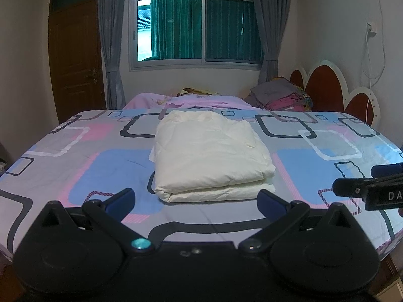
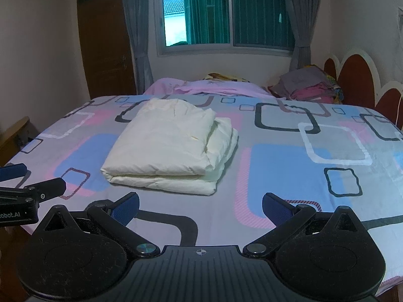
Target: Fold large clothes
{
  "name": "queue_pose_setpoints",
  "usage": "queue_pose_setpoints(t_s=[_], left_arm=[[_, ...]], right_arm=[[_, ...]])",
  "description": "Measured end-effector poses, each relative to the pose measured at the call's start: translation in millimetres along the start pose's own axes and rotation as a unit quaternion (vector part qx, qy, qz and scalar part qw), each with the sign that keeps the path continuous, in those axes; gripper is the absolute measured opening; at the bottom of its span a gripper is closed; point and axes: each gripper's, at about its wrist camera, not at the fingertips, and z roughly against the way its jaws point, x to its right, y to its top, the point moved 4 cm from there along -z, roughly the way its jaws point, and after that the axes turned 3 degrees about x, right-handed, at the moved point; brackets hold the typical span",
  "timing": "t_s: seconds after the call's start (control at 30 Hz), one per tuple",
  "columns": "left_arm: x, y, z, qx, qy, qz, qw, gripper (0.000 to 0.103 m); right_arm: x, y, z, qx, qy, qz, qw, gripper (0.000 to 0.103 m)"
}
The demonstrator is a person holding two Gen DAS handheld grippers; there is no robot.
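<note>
A big bed fills most of both views, and its sheet has blue, pink and grey squares on it. Behind the bed is a window with grey curtains at each side, and a brown door stands to the left of it. At the far end of the bed lies a pink blanket, and next to it, near the red and white headboard, sits a pile of clothes. In the middle of the bed lies the cream garment, folded into a thick, neat square that rests flat on the sheet. The left gripper is just in front of the garment with its two blue fingers spread wide and nothing in them. The right gripper is beside it, a bit farther from the garment, also wide apart and empty.
</note>
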Motion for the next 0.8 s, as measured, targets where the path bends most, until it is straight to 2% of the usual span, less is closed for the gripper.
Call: queue_pose_setpoints(t_s=[0.8], left_arm=[[2.6,5.6,-1.8,0.005,-0.008,-0.006,0.9999,0.103]], right_arm=[[6.9,0.2,-0.3,0.0,-0.005,-0.001,1.0,0.103]])
